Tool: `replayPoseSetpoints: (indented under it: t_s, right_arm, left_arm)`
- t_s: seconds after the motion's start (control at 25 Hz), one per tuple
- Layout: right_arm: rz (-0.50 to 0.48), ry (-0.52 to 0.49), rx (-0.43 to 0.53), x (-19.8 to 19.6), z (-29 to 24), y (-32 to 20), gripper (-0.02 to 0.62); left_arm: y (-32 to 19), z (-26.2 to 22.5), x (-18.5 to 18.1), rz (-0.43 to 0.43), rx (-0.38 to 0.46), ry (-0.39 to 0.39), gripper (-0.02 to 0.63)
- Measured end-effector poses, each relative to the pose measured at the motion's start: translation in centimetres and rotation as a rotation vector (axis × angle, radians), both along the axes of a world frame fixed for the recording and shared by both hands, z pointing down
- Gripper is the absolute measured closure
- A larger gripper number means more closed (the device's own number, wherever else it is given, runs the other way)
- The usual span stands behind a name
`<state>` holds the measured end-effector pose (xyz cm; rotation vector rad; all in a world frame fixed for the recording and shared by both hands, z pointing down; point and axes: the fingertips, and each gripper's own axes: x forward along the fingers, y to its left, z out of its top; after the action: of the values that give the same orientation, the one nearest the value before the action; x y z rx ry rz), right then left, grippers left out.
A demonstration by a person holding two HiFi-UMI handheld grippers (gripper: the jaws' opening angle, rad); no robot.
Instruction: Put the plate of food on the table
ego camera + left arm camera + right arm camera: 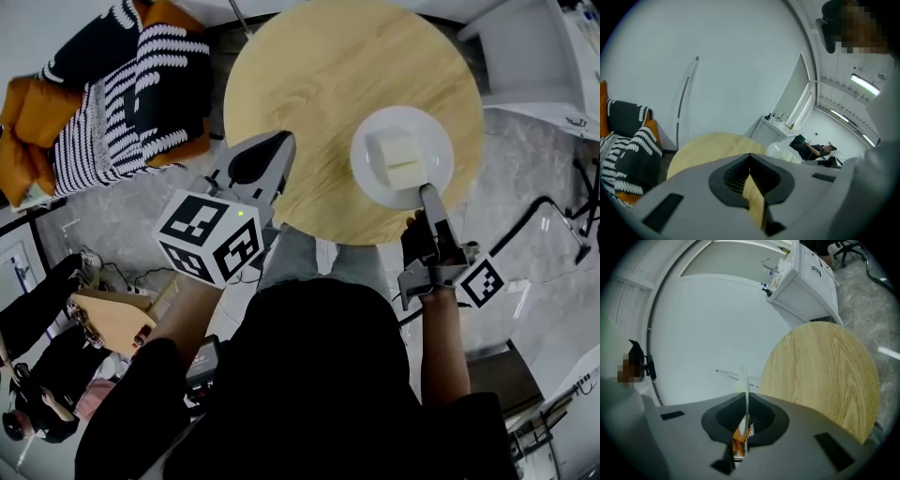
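A white plate carrying pale yellow blocks of food is over the near right part of the round wooden table. I cannot tell whether it rests on the top. My right gripper is shut on the plate's near rim. In the right gripper view that rim runs edge-on between the jaws of the right gripper. My left gripper hovers at the table's near left edge, shut and holding nothing. The left gripper view shows the table and the plate beyond the left gripper.
An orange sofa with black-and-white striped cushions stands left of the table. A white cabinet is at the far right, a white counter with a tap beyond the table. Cables lie on the floor. A person sits in the distance.
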<state>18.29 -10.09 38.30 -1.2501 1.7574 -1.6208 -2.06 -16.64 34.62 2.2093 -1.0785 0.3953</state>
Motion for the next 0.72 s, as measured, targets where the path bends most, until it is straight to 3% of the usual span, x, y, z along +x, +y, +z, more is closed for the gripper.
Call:
replayPoseSetpoints:
  t_s: [0.4,0.72]
  right_arm:
    - [-0.027,0.015,-0.066,0.2,1.4,0.6,0.577]
    - [-0.048,0.023,-0.046,0.2,1.2,0.1,0.577]
  left_arm:
    - [-0.3,1.8,1.1,0.015,-0.072,0.003,0.600]
    - [-0.6,2.1,1.5,0.055,-0.079,-0.014,0.600]
